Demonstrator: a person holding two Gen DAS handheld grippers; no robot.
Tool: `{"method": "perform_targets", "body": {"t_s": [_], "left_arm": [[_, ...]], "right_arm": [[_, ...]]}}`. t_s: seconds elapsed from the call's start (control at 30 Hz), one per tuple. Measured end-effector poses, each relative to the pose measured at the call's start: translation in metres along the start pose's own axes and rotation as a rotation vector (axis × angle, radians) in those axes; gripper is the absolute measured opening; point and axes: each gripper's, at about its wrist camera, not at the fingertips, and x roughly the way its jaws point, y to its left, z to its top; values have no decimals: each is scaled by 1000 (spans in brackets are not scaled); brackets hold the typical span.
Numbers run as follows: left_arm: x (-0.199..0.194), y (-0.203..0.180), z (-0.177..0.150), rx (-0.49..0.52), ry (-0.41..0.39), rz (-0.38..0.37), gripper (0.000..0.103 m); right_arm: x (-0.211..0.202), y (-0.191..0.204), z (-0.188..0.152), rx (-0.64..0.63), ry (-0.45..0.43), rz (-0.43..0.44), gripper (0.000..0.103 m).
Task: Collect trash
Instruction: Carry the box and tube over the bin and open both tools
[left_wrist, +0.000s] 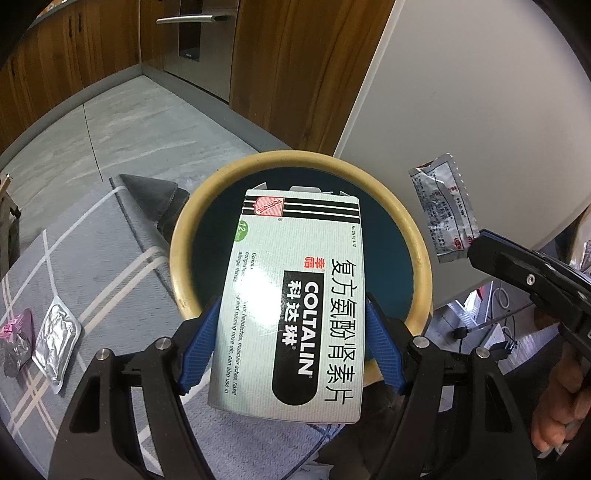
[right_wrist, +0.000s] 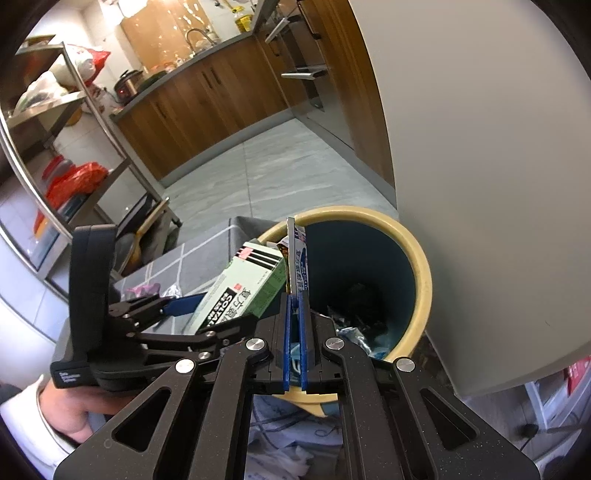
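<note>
Over bin (left_wrist: 419, 254): left gripper (left_wrist: 291, 343) clamps box (left_wrist: 291, 310); right gripper (right_wrist: 294, 295) pinches sachet (right_wrist: 298, 258) beside it.

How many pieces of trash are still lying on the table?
2 that I can see, both at the table's left edge in the left wrist view: a silver blister pack and a crumpled pink-and-dark wrapper beside it. More may be hidden behind the grippers.

One medicine box (left_wrist: 291, 295), one bin (left_wrist: 421, 258) — two foil sachets (left_wrist: 443, 210), one blister pack (left_wrist: 57, 338), two grippers (left_wrist: 291, 347).
</note>
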Motion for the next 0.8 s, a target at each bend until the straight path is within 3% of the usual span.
{"method": "perform_targets", "body": {"t_s": [0.8], "left_arm": [[-54, 52, -5, -113, -115, 60, 79]], "right_arm": [[35, 12, -2, -39, 95, -46, 5]]}}
